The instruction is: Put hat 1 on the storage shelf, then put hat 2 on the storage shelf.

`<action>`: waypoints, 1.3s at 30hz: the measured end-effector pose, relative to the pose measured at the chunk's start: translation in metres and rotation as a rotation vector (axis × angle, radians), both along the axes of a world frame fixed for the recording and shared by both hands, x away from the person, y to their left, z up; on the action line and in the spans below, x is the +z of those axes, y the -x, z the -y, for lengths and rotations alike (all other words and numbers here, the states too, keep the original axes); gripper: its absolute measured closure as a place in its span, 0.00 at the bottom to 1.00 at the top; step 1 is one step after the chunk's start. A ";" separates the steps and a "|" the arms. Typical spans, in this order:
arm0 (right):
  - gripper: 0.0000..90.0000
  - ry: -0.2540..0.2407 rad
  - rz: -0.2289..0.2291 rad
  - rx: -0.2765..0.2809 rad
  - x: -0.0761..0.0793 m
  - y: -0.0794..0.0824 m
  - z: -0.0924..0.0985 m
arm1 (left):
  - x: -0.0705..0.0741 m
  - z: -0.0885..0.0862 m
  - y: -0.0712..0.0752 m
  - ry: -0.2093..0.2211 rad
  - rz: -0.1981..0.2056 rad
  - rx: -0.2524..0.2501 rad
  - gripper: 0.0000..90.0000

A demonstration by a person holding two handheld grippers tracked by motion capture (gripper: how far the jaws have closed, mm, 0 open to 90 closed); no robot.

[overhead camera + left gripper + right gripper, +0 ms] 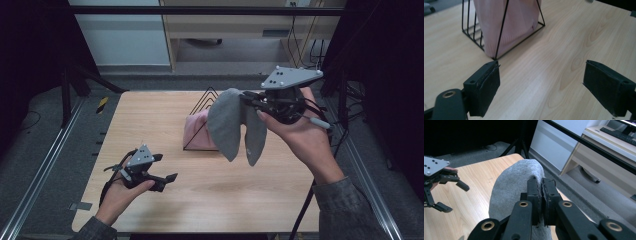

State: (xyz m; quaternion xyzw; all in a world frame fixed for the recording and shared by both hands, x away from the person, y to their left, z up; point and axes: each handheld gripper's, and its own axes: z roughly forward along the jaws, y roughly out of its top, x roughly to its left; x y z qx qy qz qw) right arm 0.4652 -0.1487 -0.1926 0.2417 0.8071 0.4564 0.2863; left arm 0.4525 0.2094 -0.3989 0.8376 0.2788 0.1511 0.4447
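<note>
A grey cloth (231, 124) hangs folded in the air above the table's middle, pinched at its top by my right gripper (248, 101). In the right gripper view the jaws are pressed together on the grey cloth (516, 180). Behind it a black wire rack (201, 123) stands on the table with a pink cloth (196, 129) inside. My left gripper (167, 168) hovers low at the front left, jaws wide with nothing between them. Its own view shows the wire rack (499, 27) and pink cloth (506, 22) just ahead of the fingertips (487, 85).
The wooden table (210, 195) has bare surface in front of the rack and to its left. Black frame rails run along both sides. A cabinet and cables stand beyond the far edge.
</note>
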 end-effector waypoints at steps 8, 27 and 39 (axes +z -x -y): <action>0.96 0.032 0.008 0.033 0.009 -0.007 -0.029 | 0.052 0.016 -0.015 -0.040 0.026 -0.083 0.15; 0.96 0.071 -0.017 0.057 0.005 -0.016 -0.053 | 0.115 0.049 -0.038 -0.134 0.049 -0.160 0.23; 0.96 0.068 -0.026 0.054 0.001 -0.014 -0.045 | 0.119 0.070 -0.053 -0.145 0.057 -0.211 0.90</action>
